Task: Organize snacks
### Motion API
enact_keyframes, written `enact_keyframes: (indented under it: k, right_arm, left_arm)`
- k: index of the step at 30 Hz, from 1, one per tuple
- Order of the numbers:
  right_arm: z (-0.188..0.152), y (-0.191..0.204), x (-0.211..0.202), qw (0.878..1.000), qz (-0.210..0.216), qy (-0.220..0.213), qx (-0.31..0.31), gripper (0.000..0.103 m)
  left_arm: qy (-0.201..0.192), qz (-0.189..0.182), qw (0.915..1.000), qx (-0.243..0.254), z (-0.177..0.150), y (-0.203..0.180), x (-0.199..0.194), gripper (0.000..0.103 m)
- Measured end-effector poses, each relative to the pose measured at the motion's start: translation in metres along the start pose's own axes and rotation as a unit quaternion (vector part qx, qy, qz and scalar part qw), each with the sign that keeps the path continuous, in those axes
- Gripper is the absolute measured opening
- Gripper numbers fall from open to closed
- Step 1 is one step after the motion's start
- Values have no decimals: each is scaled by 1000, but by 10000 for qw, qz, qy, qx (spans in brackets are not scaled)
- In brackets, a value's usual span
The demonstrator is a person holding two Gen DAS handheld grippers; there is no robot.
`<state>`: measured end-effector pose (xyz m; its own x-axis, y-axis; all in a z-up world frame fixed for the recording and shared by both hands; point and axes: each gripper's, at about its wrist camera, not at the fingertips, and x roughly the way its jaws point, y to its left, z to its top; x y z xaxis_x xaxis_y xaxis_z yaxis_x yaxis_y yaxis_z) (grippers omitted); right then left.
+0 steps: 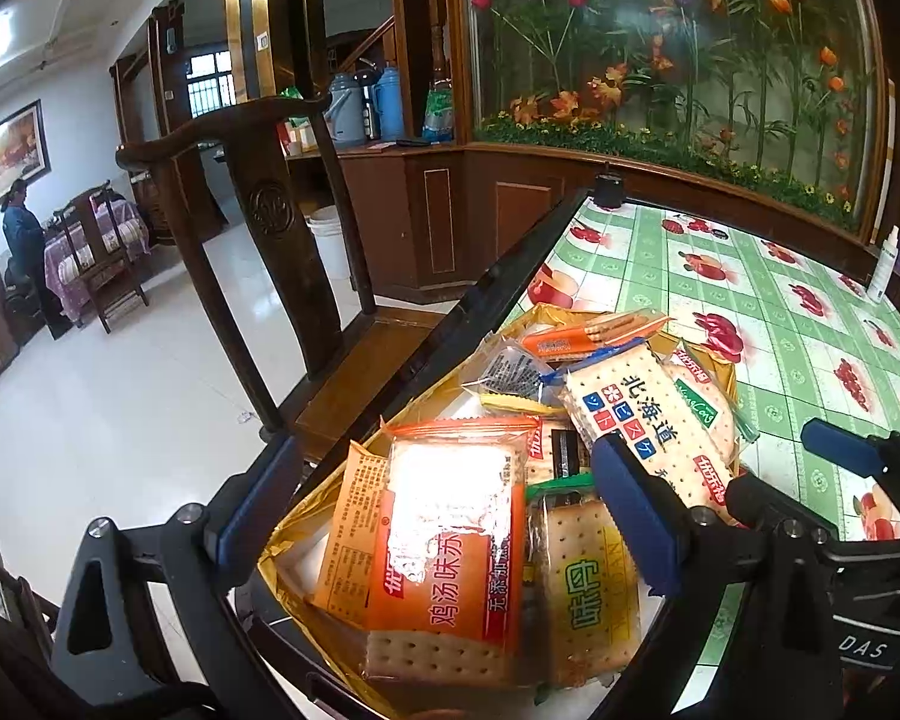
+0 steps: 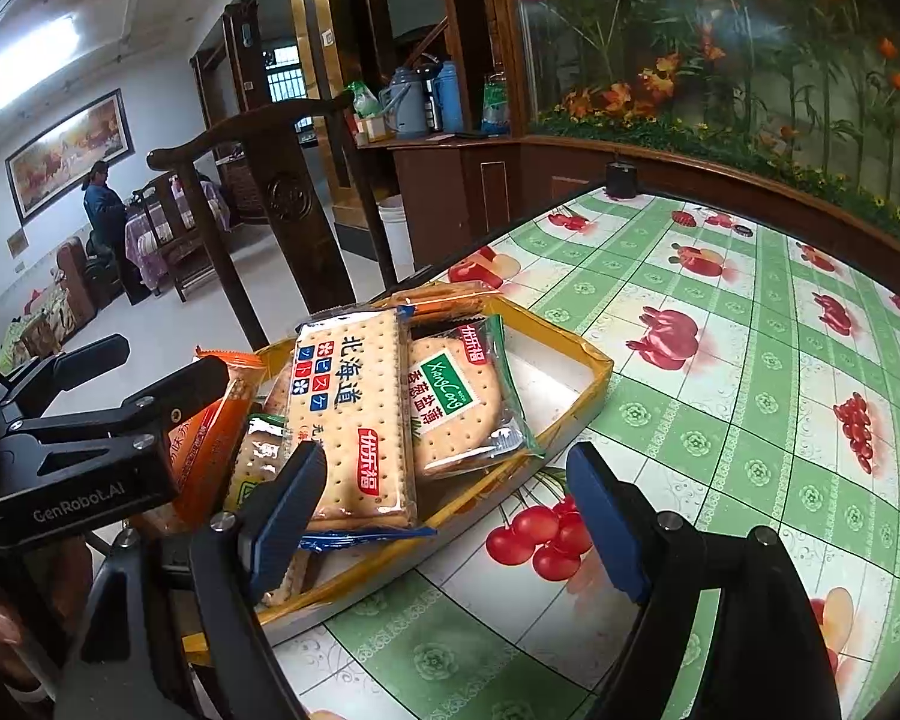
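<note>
Both grippers hang with jaws wide and empty over the gold tray (image 2: 594, 369) at the table (image 2: 750, 360) edge. Left gripper (image 1: 450, 510) brackets the orange cracker pack (image 1: 444, 540); the right gripper (image 2: 450, 516) apparently fronts the blue-label pack (image 2: 351, 414). Lower squarely, pinch only one wrapper edge.

Right gripper (image 2: 444, 516) jaws spread wide, nothing between pads. Left pad over near corner of gold tray (image 2: 594, 369), right pad over green fruit-print tablecloth (image 2: 750, 372). Tray at table edge, holding cracker packs: rectangular Hokkaido pack (image 2: 351, 414) on top, round XiangCong pack (image 2: 459, 408) beside it, orange pack (image 2: 210, 432) left. Left gripper (image 2: 126, 378) at frame left, above orange pack; its jaw state unclear.
</note>
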<state>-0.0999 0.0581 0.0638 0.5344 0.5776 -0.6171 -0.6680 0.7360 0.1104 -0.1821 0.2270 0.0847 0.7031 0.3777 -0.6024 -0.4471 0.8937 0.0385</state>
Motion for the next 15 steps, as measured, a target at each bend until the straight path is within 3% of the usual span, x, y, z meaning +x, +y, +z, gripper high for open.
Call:
enact_keyframes:
  k: [15]
  right_arm:
    - [0,2,1,10000,31,57,-11,82]
  left_arm:
    - [72,-122,9999,-78,-2,4,2,97]
